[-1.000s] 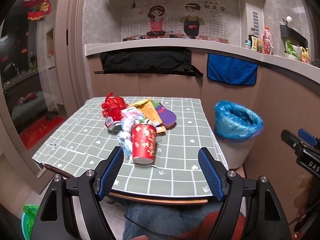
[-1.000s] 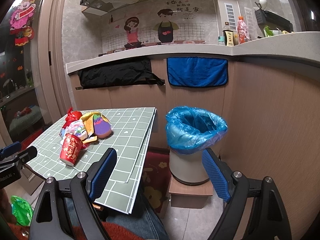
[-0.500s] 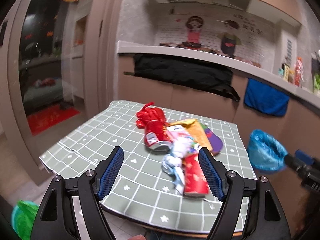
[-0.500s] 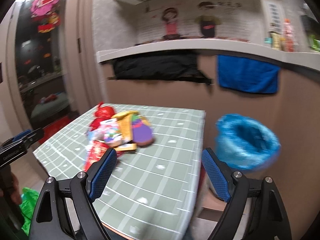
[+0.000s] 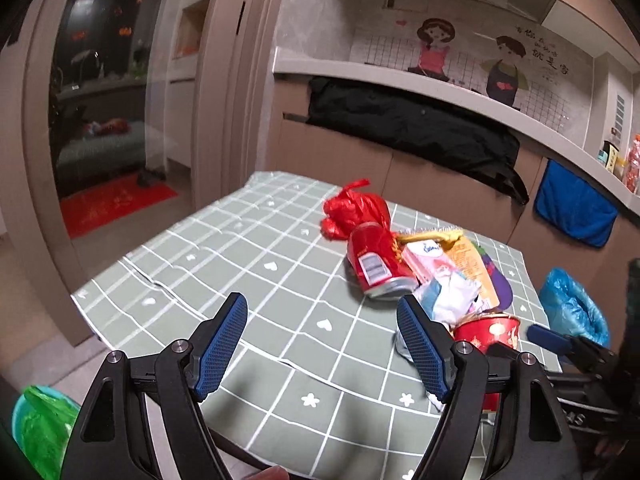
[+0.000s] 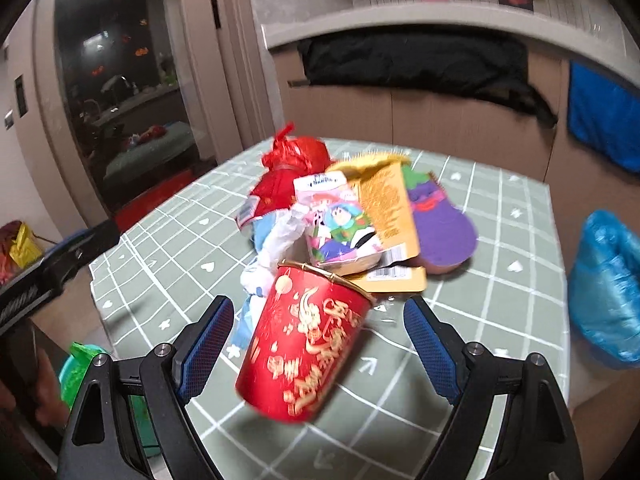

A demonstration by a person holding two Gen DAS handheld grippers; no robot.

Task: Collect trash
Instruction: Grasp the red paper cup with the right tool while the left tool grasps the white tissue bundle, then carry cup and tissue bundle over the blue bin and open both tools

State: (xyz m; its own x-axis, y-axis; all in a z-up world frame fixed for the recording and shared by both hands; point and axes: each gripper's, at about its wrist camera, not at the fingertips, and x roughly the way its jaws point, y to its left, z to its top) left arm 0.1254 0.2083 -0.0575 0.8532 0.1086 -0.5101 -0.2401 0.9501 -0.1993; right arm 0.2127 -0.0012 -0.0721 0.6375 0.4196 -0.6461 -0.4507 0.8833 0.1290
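gold Chinese characters on red cup [image 6: 306,344], illegible

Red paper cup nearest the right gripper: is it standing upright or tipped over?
Tipped over. The red paper cup lies on its side on the table, rim toward the trash pile, between the open right gripper fingers.

The tablecloth [image 5: 248,264] was grey-green with a white grid; the paper cup [image 6: 304,344] was red with gold motifs; the bin liner [image 6: 608,288] was blue.
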